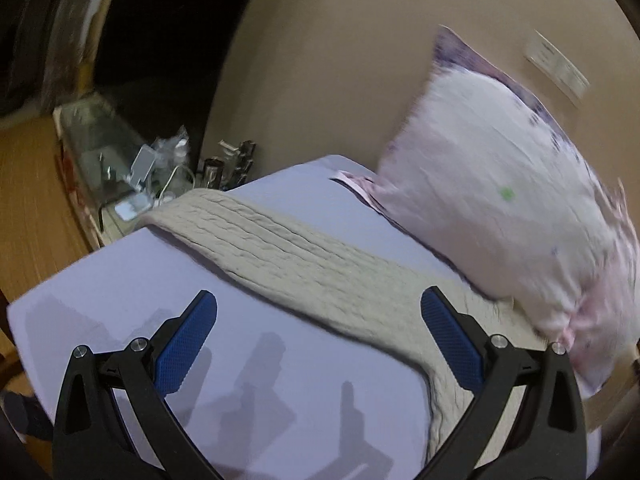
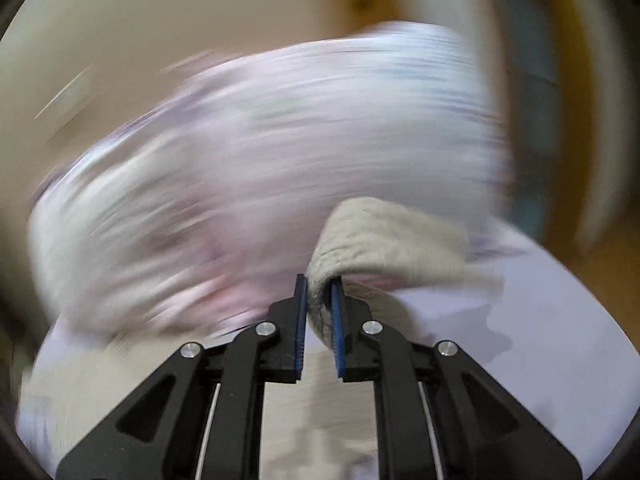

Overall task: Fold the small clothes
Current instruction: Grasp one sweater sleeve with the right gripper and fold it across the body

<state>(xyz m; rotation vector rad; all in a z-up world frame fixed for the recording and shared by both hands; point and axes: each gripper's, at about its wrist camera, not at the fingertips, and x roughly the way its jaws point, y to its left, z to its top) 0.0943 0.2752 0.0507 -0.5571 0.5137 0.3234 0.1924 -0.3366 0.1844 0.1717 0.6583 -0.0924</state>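
Observation:
A beige knitted garment (image 1: 304, 264) lies stretched across the lilac bed sheet (image 1: 120, 280), from the far left edge toward the near right. My left gripper (image 1: 319, 300) is open and empty, hovering above the sheet and the garment. My right gripper (image 2: 319, 284) is shut on a fold of the beige garment (image 2: 384, 236), lifted off the sheet (image 2: 540, 320) in front of the pillow. The right wrist view is heavily blurred.
A white and pink pillow (image 1: 500, 200) leans against the beige wall at the right, and shows blurred in the right wrist view (image 2: 260, 152). A cluttered bedside shelf (image 1: 132, 172) with cables and small bottles stands beyond the bed's far left edge.

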